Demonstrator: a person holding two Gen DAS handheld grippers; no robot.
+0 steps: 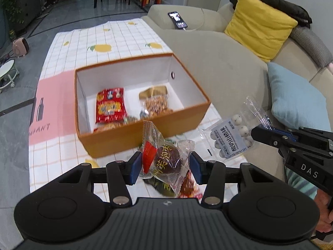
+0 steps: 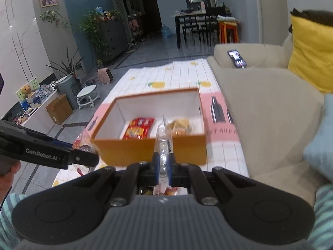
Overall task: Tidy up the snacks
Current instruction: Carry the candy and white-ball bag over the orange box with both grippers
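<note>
2 packets already lie in my orange box: a red bag and a nut pack. My left gripper clamps a wrapped date sweet, my right gripper pinches a clear ball-candy bag; both remain unboxed.

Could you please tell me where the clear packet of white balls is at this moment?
The clear packet of white balls is pinched in the right gripper, at the right of the left wrist view, off the tablecloth and beside the orange box.

Phone on sofa arm, beside yellow cushion.
</note>
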